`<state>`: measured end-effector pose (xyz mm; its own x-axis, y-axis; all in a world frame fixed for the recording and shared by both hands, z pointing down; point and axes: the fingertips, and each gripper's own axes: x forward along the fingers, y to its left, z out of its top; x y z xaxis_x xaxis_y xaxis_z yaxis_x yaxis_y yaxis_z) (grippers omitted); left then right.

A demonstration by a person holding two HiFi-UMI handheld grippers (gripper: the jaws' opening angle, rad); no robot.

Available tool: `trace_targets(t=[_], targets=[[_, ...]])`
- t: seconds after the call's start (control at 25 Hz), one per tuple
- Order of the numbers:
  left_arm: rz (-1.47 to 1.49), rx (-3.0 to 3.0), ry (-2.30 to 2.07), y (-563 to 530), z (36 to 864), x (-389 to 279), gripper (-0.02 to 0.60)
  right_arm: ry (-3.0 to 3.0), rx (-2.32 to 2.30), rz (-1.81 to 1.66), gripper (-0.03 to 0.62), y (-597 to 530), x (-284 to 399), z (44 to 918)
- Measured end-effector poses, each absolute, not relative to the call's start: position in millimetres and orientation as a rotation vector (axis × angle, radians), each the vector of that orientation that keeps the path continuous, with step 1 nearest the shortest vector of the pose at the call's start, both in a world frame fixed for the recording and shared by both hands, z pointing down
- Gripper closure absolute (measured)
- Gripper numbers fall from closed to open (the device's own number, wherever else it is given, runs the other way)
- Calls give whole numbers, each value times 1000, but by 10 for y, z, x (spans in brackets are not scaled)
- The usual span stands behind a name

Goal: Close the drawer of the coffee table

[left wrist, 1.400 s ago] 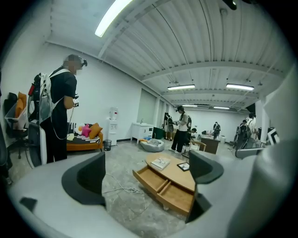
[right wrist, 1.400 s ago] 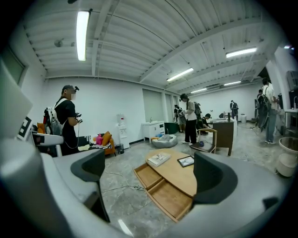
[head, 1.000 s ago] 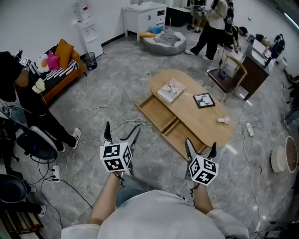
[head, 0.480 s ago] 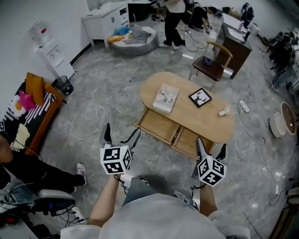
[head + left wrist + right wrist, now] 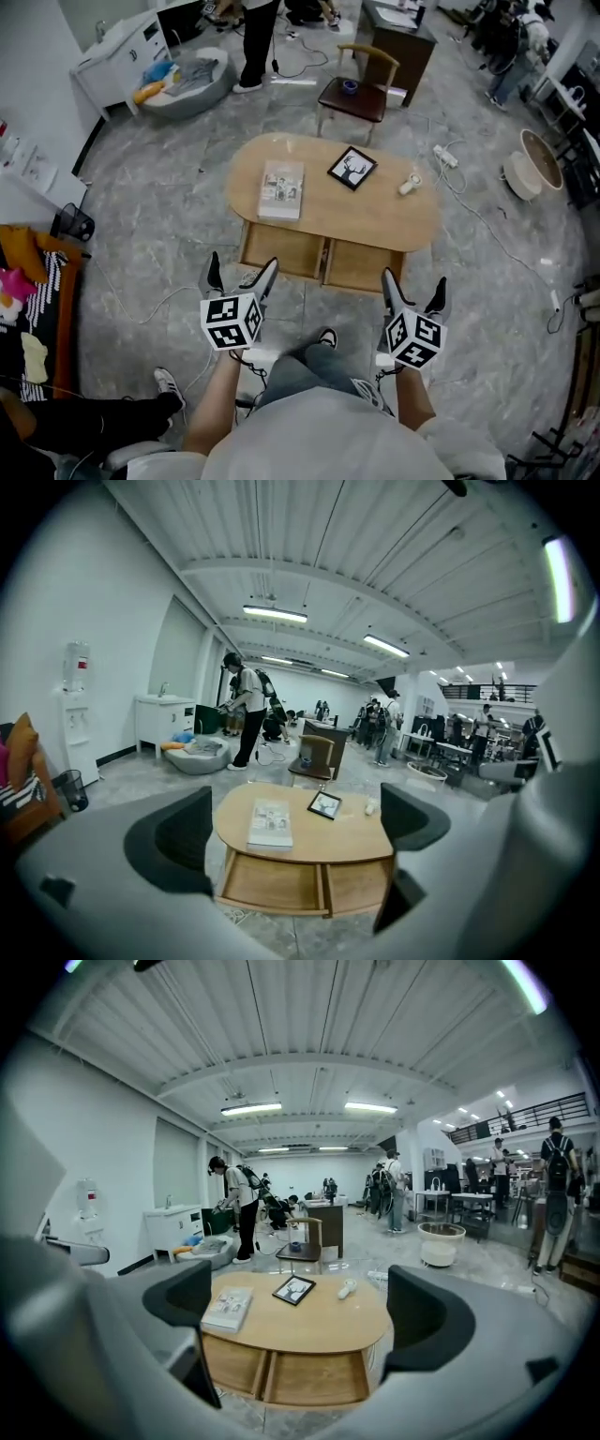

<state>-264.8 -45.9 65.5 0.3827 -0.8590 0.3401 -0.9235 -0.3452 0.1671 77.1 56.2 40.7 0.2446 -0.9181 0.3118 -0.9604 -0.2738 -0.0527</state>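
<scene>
One oval coffee table (image 5: 375, 220) sits at 12 o'clock in the head view, its left drawer (image 5: 278, 251) and right drawer (image 5: 361, 266) pulled out toward the person. The left gripper (image 5: 242, 272) at 7 o'clock and the right gripper (image 5: 412, 286) at 5 o'clock hang short of them, jaws spread and empty, probably because pushing needs no grasp. A book (image 5: 281, 189) and a picture frame (image 5: 352, 168) lie on top.

Pale wood, smooth and matt, in coffee table (image 5: 328, 214) and drawers (image 5: 278, 251). Grey veined, stone-look floor (image 5: 141, 216) with faint sheen. Paper-covered book (image 5: 281, 178). Dark wooden chair (image 5: 360, 97). Matt grey plastic with black pads on left gripper (image 5: 242, 272) and right gripper (image 5: 413, 286).
</scene>
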Motion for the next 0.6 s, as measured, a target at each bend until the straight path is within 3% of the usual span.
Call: trace_targets(t=[0.6], targets=[[480,2354,-1445,-916,1184,-2016,21,-1699,2376,591,6,346,1157,1033]])
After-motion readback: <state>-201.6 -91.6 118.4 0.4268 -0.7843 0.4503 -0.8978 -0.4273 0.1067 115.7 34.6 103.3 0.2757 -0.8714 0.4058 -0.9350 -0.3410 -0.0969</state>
